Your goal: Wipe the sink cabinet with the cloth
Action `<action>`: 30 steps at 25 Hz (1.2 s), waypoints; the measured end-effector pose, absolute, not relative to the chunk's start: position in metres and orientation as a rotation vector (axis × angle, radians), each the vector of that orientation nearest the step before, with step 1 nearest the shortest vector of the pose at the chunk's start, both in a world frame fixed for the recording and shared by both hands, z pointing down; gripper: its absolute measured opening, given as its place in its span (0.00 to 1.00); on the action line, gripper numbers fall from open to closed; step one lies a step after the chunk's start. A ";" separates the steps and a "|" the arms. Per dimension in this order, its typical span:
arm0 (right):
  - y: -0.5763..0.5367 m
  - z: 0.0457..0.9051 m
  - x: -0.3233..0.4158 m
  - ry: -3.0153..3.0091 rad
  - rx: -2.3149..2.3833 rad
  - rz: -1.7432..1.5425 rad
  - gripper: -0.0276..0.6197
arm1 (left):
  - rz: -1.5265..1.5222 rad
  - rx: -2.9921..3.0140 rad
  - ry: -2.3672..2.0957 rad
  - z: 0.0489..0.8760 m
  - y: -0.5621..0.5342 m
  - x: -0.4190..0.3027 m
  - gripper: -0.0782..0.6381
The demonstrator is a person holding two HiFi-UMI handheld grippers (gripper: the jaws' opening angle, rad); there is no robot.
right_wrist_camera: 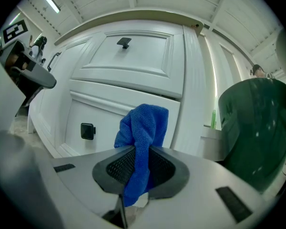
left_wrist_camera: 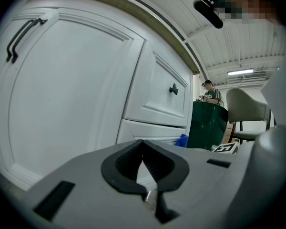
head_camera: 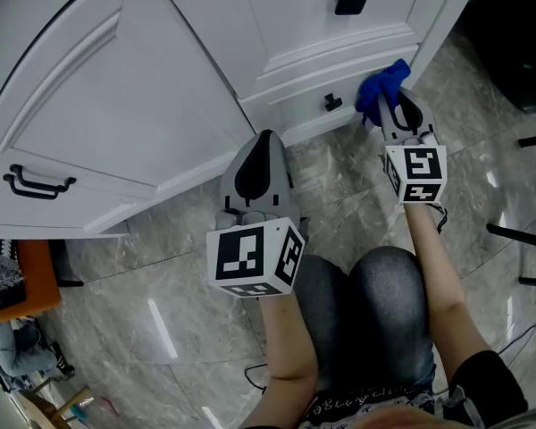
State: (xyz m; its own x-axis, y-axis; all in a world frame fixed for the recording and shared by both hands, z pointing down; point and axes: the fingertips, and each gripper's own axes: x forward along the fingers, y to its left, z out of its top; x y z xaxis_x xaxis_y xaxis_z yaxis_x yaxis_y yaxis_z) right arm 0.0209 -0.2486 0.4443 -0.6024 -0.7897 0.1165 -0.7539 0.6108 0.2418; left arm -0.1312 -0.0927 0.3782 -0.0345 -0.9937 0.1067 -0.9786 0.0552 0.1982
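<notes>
A blue cloth is pinched in my right gripper, which is shut on it. The bunched cloth sticks up between the jaws, close to the lower drawer of the white sink cabinet, right of its small black knob. My left gripper is shut with nothing in it, hanging above the floor just in front of the open cabinet door. The cloth shows small and far off in the left gripper view.
The door, swung out to the left, carries a black bar handle. A second black knob sits on the upper drawer. A dark green bin stands right of the cabinet. Grey marble floor lies below, with my knees over it.
</notes>
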 end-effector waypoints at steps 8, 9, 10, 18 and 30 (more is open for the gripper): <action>-0.251 0.443 0.030 -2.618 1.318 -0.209 0.17 | -0.098 2.021 -2.114 0.378 -0.093 -0.130 0.12; -0.252 0.443 0.032 -2.612 1.330 -0.207 0.17 | -0.099 2.020 -2.115 0.378 -0.093 -0.131 0.12; -0.254 0.444 0.036 -2.604 1.345 -0.207 0.17 | -0.101 2.021 -2.114 0.377 -0.093 -0.130 0.12; -0.274 0.453 0.066 -2.541 1.471 -0.112 0.17 | -0.108 2.037 -2.099 0.376 -0.096 -0.124 0.12; -0.212 0.483 0.010 -2.664 1.091 -0.089 0.17 | -0.006 2.021 -2.170 0.377 -0.095 -0.128 0.12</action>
State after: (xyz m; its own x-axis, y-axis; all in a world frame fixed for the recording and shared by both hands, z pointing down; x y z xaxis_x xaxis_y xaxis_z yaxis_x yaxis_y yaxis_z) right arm 0.0101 -0.2118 0.4835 -0.6839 -0.6967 0.2165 -0.6807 0.7161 0.1544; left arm -0.1282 -0.0954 0.3770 -0.0628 -0.9901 0.1259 -0.9894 0.0784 0.1227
